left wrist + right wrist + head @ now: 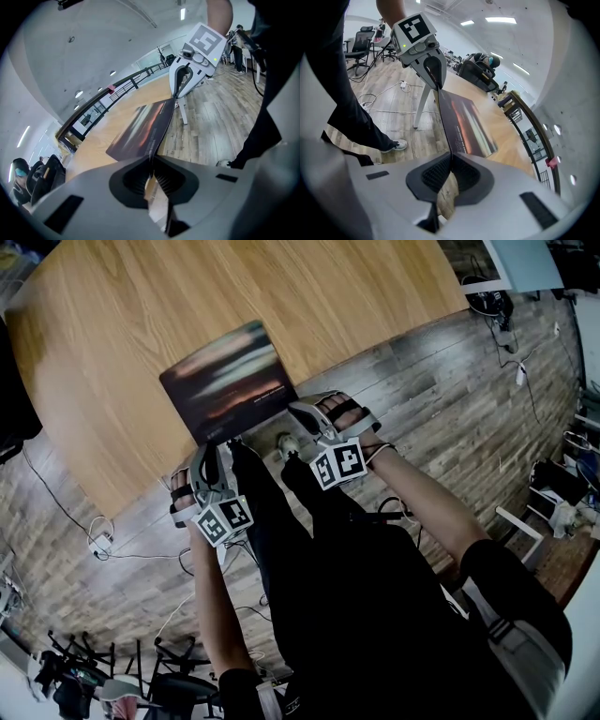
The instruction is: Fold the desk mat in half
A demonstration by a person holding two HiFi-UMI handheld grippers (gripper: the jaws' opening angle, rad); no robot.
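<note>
A dark desk mat [228, 381] with a sunset print lies on the light wooden table [112, 352], its near edge close to the table's front edge. My left gripper [217, 446] is shut on the mat's near left corner, and my right gripper [302, 414] is shut on the near right corner. In the left gripper view the pads pinch the thin mat edge [151, 159], and the mat [140, 127] runs away to the right gripper [181, 84]. The right gripper view shows the same: the mat [464, 123] is clamped between closed jaws, with the left gripper [429, 65] at its far corner.
A plank floor [441, 418] lies beside the table, with cables and a white power strip [98, 542]. The person's dark trousers [309, 549] stand right behind the grippers. A white table leg [423, 101] stands under the front edge. Office chairs [84, 681] stand further off.
</note>
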